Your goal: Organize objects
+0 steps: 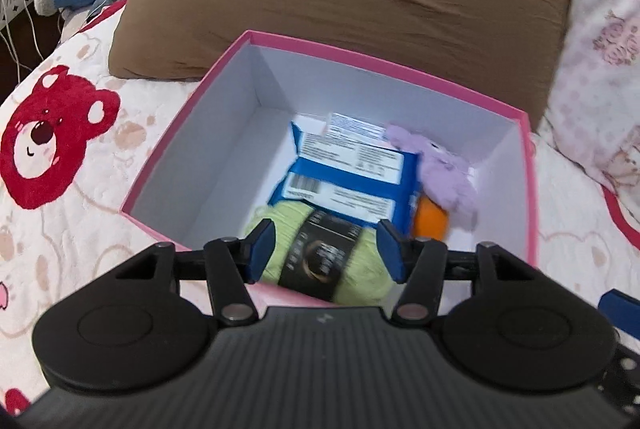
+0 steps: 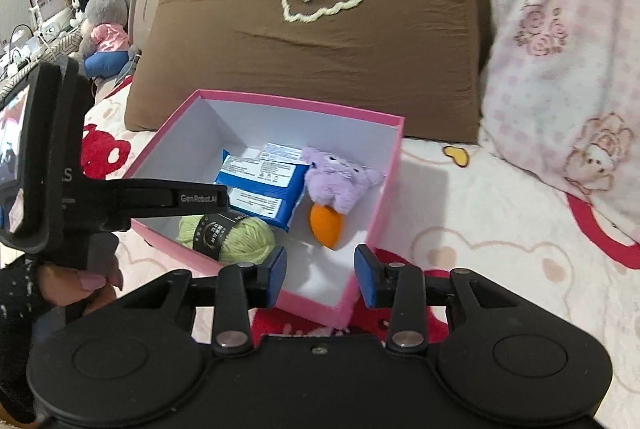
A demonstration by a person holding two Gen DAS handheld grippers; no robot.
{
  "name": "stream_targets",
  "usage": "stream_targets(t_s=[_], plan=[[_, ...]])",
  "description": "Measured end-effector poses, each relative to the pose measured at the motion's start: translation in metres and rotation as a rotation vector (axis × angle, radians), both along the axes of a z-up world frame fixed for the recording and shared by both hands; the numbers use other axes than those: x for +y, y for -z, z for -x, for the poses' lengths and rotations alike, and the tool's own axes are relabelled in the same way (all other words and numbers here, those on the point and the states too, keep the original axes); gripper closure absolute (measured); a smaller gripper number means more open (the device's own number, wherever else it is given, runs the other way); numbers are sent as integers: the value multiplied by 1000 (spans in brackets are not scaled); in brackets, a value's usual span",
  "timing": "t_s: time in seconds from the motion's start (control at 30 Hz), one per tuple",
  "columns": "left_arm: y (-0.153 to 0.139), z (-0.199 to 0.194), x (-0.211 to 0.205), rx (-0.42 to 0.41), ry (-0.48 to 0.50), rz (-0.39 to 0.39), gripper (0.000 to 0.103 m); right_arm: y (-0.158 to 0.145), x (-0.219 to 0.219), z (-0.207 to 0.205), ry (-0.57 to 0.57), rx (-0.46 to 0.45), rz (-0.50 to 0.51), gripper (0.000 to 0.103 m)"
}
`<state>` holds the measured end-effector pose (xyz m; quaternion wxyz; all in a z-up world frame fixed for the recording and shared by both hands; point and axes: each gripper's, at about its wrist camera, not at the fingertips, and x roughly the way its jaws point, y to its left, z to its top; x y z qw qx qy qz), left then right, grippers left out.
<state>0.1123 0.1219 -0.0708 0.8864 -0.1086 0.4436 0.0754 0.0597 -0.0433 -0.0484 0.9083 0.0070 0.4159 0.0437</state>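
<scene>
Just below open left gripper (image 1: 326,251) jaws, green yarn (image 1: 320,257) in pink box (image 1: 400,65).

My left wrist camera looks steeply down along its fingers (image 1: 264,249) into the open pink box (image 1: 224,69) from close above its near rim. Beyond it I see the brown pillow (image 1: 360,21). My right wrist camera sits a little farther back and to the right, facing the same box (image 2: 384,165) over its near corner. Both views share the box, the brown pillow (image 2: 320,69) and the bed (image 2: 500,249). The right view also catches the left gripper (image 2: 120,197) from the side.
</scene>
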Motion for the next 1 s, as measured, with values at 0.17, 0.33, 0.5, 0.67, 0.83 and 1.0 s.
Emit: stream_targets(t_s=[0.17, 0.33, 0.5, 0.67, 0.83, 1.0], plan=[[-31, 15, -18, -18, 55, 2, 39, -5, -13, 14, 34, 5, 24, 55], [-62, 46, -42, -87, 113, -60, 38, -19, -29, 32, 67, -14, 35, 50], [-78, 69, -60, -105, 155, -101, 34, -27, -43, 49, 104, -38, 12, 45], [-84, 85, -72, -97, 179, -102, 32, -29, -59, 68, 148, -39, -13, 43], [-78, 101, -72, -68, 203, 38, 28, -28, -73, 86, 196, -41, 20, 37], [-74, 114, -85, -60, 197, -16, 25, -25, -86, 99, 226, -35, 20, 33]])
